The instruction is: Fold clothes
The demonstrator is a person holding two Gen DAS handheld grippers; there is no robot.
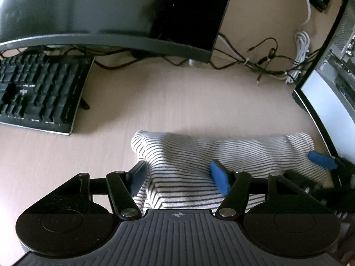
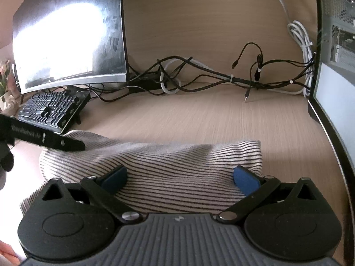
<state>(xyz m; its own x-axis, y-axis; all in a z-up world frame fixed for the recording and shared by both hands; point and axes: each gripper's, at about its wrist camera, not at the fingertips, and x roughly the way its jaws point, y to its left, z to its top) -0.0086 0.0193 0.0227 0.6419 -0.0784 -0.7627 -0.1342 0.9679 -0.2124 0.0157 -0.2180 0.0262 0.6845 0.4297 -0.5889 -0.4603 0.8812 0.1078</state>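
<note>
A white garment with thin black stripes (image 1: 221, 153) lies bunched and partly folded on the light wooden desk (image 1: 177, 102). My left gripper (image 1: 179, 178) is low over its near left part, with a raised fold between the blue pads (image 1: 219, 180). The pads do not visibly squeeze it, so it reads as open. My right gripper (image 2: 180, 180) stands wide open over the near right part of the garment (image 2: 168, 161), its pads resting on or just above the cloth. One right-gripper pad (image 1: 321, 159) shows at the garment's right end. A black finger of the left gripper (image 2: 55, 141) shows over its left end.
A black keyboard (image 1: 37, 90) sits at the left, under a dark monitor (image 1: 106, 17). A tangle of black and white cables (image 2: 221, 77) runs along the back of the desk. A computer case (image 2: 332, 88) stands close on the right, beside the garment.
</note>
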